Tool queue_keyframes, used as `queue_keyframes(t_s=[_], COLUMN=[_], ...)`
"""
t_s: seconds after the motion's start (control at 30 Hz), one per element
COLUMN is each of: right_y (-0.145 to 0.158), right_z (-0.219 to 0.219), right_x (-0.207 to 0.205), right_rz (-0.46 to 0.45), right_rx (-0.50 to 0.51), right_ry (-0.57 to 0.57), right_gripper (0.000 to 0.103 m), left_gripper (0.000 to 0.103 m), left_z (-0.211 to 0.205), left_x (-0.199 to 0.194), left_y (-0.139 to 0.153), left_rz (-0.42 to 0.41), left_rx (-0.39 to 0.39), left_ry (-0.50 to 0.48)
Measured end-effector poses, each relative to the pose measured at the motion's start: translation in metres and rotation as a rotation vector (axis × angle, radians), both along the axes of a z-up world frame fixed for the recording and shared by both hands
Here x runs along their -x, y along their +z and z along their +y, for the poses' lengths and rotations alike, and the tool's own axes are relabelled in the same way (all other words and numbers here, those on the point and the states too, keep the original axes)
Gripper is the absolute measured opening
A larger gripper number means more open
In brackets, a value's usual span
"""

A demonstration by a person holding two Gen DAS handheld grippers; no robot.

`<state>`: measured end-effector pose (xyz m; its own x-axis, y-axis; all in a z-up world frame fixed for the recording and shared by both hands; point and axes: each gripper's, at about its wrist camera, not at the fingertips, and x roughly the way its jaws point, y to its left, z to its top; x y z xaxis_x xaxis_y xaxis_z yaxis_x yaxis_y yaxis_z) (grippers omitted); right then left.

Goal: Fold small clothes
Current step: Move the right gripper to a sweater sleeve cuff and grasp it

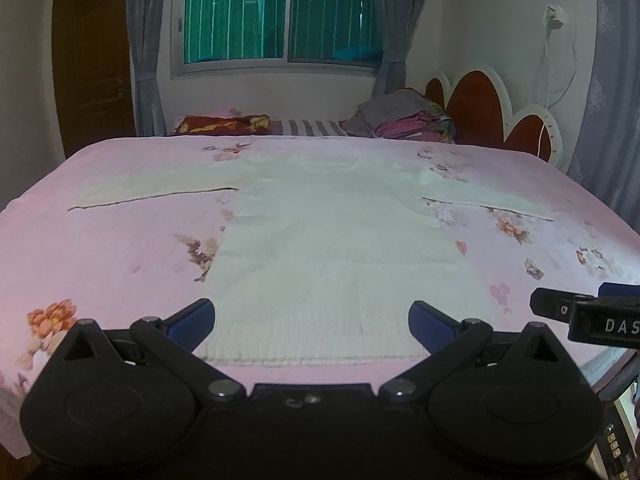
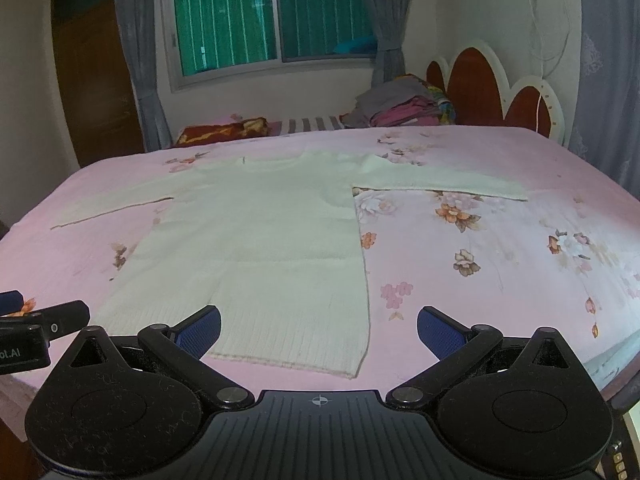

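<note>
One white sweater (image 1: 320, 248) lies flat on the bed (image 1: 120, 248), front side down or up I cannot tell. Its sleeves are spread out to both sides, and its bottom hem is near the front edge of the bed. The left gripper (image 1: 312, 320) hangs just above that hem with its jaws wide open, holding nothing. The right gripper (image 2: 319, 326) is over the hem's right corner, jaws wide open and holding nothing too. Only a bit of each gripper shows in the other's view, cut off at the side. The bed has a pink sheet with flowers. At the far edge sit a pile of clothes (image 2: 400, 110) and a red pillow (image 2: 222, 130). Behind are a window (image 2: 264, 16), grey curtains (image 1: 146, 52) and a brown door (image 2: 94, 76).
</note>
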<state>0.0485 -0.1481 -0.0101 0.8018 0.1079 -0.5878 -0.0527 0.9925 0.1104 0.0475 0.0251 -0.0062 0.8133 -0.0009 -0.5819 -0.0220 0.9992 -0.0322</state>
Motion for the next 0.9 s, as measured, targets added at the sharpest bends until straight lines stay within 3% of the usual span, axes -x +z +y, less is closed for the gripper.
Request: queue_keyframes(t_s=[0.7, 0.9], right_y=[0.006, 0.007], right_z=[0.011, 0.009], right_x=[-0.135, -0.160], right_rz=[-0.008, -0.006], right_rx=[0.030, 0.060], right_ry=[-0.129, -0.162], right_gripper=[0.103, 0.103], left_gripper=[0.103, 0.103], left_z=[0.021, 0.022], left_x=[-0.135, -0.162], left_y=[0.002, -0.001], left_rz=[-0.043, -0.054], left_rx=[-0.036, 0.033], left_ry=[-0.106, -0.120])
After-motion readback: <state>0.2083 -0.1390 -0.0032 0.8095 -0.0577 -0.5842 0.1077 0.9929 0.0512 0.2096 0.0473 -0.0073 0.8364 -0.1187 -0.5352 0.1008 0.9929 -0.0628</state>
